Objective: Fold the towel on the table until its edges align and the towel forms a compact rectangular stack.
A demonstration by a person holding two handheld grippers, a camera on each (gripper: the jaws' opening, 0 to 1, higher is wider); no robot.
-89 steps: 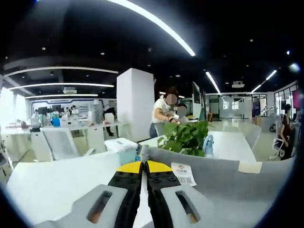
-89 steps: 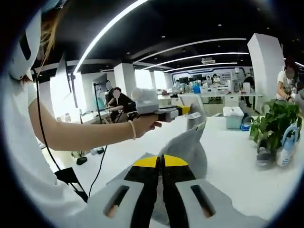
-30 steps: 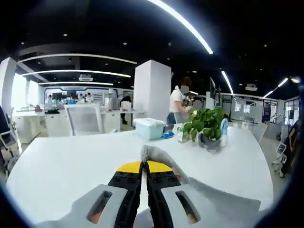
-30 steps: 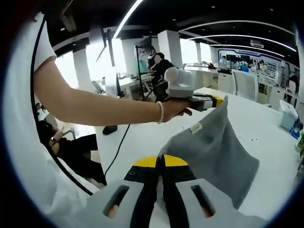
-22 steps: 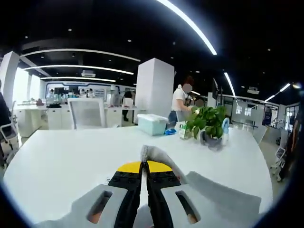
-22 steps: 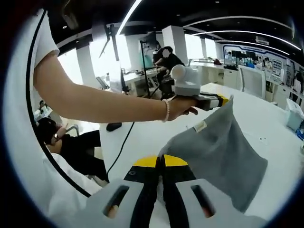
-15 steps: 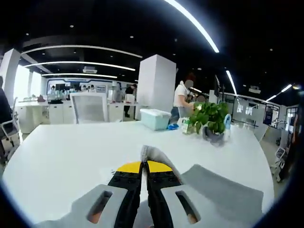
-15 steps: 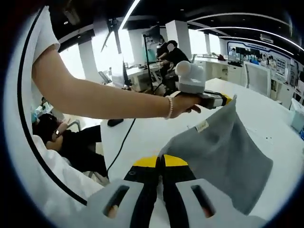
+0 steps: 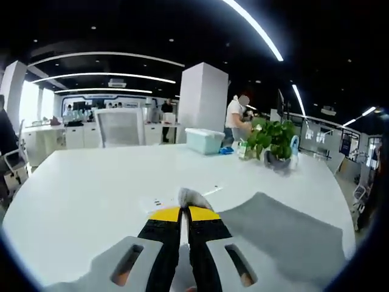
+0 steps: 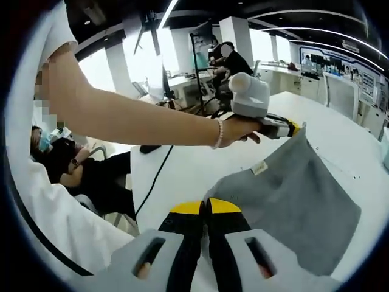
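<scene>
In the left gripper view the left gripper [image 9: 183, 213], its yellow-tipped black jaws pressed together, pinches a corner of the soft grey cloth towel [image 9: 285, 237], which spreads to its right over the white round-edged table [image 9: 91, 188]. In the right gripper view the right gripper [image 10: 205, 208] is clamped on another corner of the towel [image 10: 298, 194], and the fabric stretches up ahead to the left gripper [image 10: 293, 129] held in the person's hand [image 10: 240, 131].

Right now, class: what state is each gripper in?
Left gripper: shut on the towel corner.
Right gripper: shut on the towel edge.
</scene>
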